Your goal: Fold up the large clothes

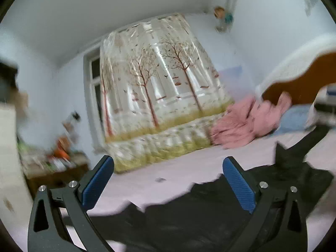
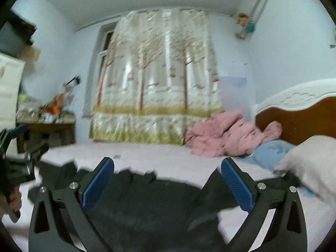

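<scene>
A large dark grey garment (image 1: 189,212) lies spread on the pale pink bed sheet (image 1: 172,170). It also shows in the right wrist view (image 2: 151,205), rumpled along its far edge. My left gripper (image 1: 168,180) is open above the garment's near part, holding nothing. My right gripper (image 2: 168,180) is open above the garment's middle, holding nothing. The left gripper shows at the left edge of the right wrist view (image 2: 19,157), over the garment's left end. Both views are blurred.
A pink crumpled blanket (image 2: 226,136), a blue cloth (image 2: 271,153) and a pale pillow (image 2: 310,163) lie near the brown and white headboard (image 2: 298,117). A tree-print curtain (image 2: 159,79) hangs behind the bed. A cluttered wooden table (image 2: 46,124) stands at the left.
</scene>
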